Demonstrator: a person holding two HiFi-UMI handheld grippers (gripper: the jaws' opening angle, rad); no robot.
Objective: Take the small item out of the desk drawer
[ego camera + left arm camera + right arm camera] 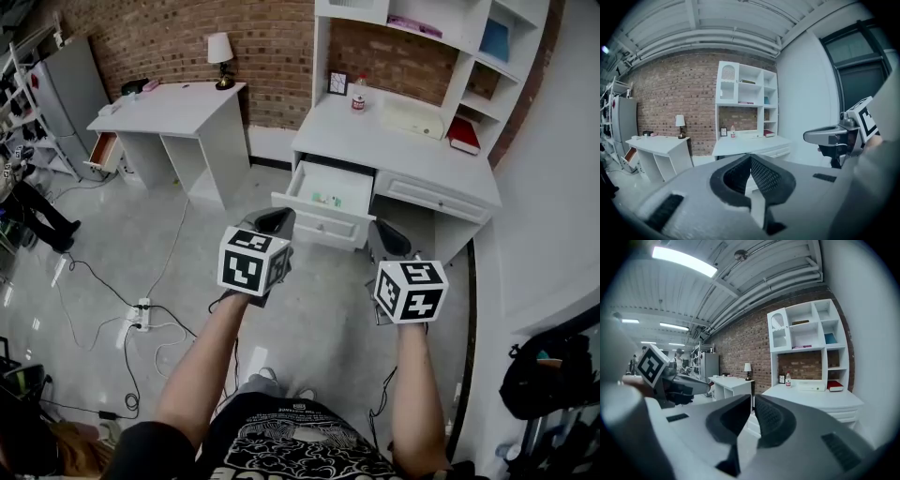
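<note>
The white desk with a hutch stands ahead of me, and its left drawer is pulled open. A small green item lies on the drawer's floor. Both grippers hang in the air short of the desk, over the floor. My left gripper is just in front of the drawer's front edge, jaws shut and empty. To the right of the drawer my right gripper is level with it, jaws also shut on nothing. The desk's right drawer is closed.
On the desk top stand a small frame, a bottle, a white box and a red book. A second white desk with a lamp stands at the left. A power strip with cables lies on the floor.
</note>
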